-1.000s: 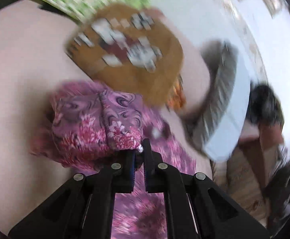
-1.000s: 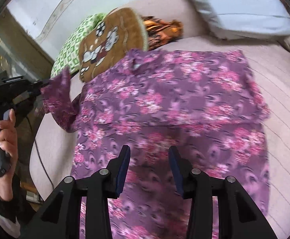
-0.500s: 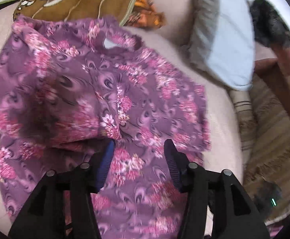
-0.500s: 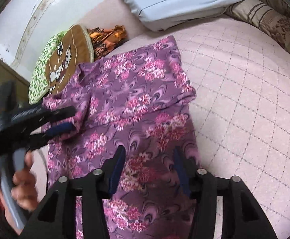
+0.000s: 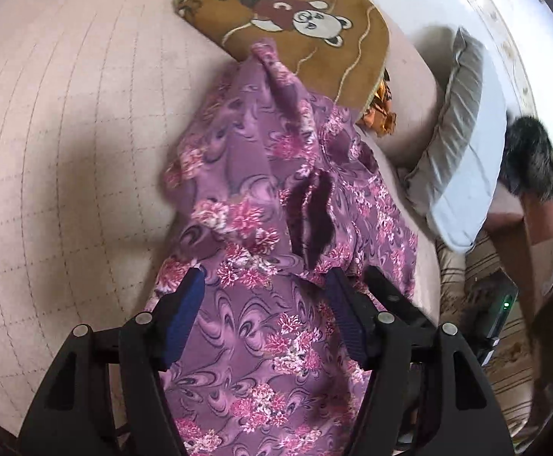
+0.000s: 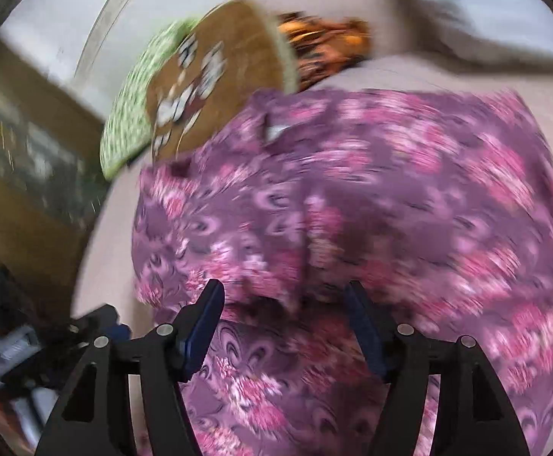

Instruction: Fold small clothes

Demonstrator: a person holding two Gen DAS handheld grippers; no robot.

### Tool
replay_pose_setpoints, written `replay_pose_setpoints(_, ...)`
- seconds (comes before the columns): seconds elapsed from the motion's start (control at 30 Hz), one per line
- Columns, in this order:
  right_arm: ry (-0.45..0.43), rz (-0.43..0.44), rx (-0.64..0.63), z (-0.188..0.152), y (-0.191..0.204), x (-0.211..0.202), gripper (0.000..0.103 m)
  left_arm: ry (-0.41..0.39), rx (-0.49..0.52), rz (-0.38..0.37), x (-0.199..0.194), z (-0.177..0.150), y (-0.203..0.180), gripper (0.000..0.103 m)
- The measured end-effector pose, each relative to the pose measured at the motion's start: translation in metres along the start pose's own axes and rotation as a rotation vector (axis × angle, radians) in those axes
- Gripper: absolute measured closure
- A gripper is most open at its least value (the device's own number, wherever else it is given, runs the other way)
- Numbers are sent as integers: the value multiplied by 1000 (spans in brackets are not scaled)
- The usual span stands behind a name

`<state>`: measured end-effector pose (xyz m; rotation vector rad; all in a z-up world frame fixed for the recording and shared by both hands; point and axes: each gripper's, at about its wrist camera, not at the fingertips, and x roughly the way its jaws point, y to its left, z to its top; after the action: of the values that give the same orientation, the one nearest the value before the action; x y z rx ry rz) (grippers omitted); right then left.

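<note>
Both tools now stand spread and empty: the left tool [image 5: 263, 296], which a second ago pinched the sleeve of the purple floral cotton garment [image 5: 276, 235], has let go, so that sleeve lies folded inward on the body. The right tool [image 6: 284, 311] hovers over the cloth on the pink quilted bed [image 5: 67, 133]. A brown teddy-print cushion [image 5: 295, 26] touches the collar and may crowd the next fold.
</note>
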<state>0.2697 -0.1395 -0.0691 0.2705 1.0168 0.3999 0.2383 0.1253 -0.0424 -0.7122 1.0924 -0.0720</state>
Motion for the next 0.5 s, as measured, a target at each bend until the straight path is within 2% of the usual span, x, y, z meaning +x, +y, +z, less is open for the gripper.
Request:
replay_pose_setpoints(0.07,-21,-69,-116,-2,24,8,35,-8,-3,-3,-5,0,5,38)
replay_pose_setpoints(0.17,-61,-267,-248,-2,43,23,40,-6,-9,-9,-5,0,5,38)
replay_pose_setpoints(0.2,-55,-291,-243,2,39,25,59,-4,-8,-13,-5,0,4,38)
replay_pose_setpoints(0.23,-44,-269,-173,8,24,23,86,-5,-7,-15,-4,1,3,38)
replay_pose_setpoints(0.27,-43,-250,-115,11,11,18,94,-9,-2,-18,-6,1,3,38)
replay_pose_setpoints(0.3,-58,-241,-20,15,-10,8,95,-17,6,-16,-8,1,2,38)
replay_pose_setpoints(0.33,-77,-244,48,17,-28,-1,86,-25,12,-9,-9,1,2,38)
replay_pose_setpoints(0.4,-94,-217,117,18,-49,-15,82,-29,11,-11,-8,2,1,38)
replay_pose_setpoints(0.47,-73,-164,86,17,-46,-22,65,-20,-3,-19,-3,3,0,38)
replay_pose_setpoints(0.5,-76,-144,53,15,-38,-24,51,-17,-16,-27,-1,3,0,38)
